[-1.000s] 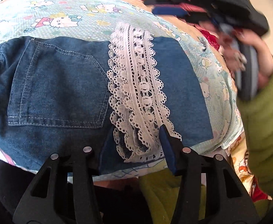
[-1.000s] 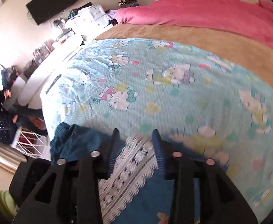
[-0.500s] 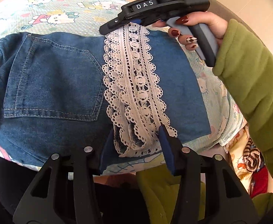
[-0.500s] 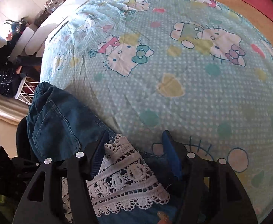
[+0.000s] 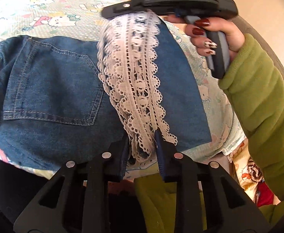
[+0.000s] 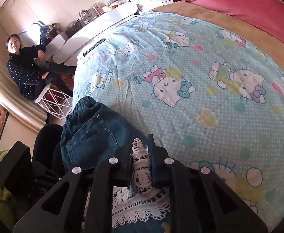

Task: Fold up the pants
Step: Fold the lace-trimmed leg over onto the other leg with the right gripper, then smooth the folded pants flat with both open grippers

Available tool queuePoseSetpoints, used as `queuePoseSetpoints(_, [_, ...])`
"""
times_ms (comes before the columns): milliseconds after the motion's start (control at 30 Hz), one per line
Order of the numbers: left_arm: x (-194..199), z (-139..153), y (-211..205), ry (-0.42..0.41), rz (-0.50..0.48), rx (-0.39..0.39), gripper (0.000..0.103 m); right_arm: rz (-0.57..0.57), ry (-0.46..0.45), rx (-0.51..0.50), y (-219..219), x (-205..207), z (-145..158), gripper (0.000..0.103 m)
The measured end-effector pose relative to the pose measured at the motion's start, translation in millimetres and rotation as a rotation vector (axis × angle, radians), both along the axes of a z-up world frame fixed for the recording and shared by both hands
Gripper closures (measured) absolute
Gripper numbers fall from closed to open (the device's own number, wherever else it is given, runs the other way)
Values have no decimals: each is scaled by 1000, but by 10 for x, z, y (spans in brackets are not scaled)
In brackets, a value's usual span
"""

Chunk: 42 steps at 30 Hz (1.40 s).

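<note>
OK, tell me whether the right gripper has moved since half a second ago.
Yes. In the left wrist view the right gripper has lifted the lace end off the bedsheet, jaws now shut on it; the pocket stays put.

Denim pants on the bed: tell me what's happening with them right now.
A person is folding lace-trimmed denim pants on a Hello Kitty bedsheet, a handheld gripper in each hand. The left gripper is closed on the near end of the white lace hem, and the right gripper pinches the far end. The pants lie mostly flat, back pocket up. A woman sits watching beside the bed.
</note>
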<state>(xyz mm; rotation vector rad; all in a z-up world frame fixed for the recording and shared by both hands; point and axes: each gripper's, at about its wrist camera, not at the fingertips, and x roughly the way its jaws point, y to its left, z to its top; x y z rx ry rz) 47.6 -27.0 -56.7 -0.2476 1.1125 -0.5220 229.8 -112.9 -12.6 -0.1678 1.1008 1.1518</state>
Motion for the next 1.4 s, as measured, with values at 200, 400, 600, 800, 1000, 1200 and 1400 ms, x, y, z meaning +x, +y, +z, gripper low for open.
queuePoseSetpoints(200, [-30,-93,35,27,62,-8,85,-52,-58,-157,226,96,-285,62])
queuePoseSetpoints(400, [-13,-105,-22,27,55,-3,85,-245,-196,2,-427,71,296,42])
queuePoseSetpoints(600, [-2,-109,52,23,58,-11,84,-246,-298,-33,-837,-513,344,42])
queuePoseSetpoints(800, [-1,-108,4,17,64,15,84,-348,-204,-237,-936,-561,-369,42])
queuePoseSetpoints(1000, [-27,-94,-43,9,76,27,84,-410,-278,-250,-1057,-643,-532,42])
queuePoseSetpoints(1200, [-86,22,-109,-27,79,82,84,-464,-309,-113,-1210,-892,-122,32])
queuePoseSetpoints(1400, [-139,250,24,-113,133,127,75,-412,-354,-38,-1186,-1307,103,27])
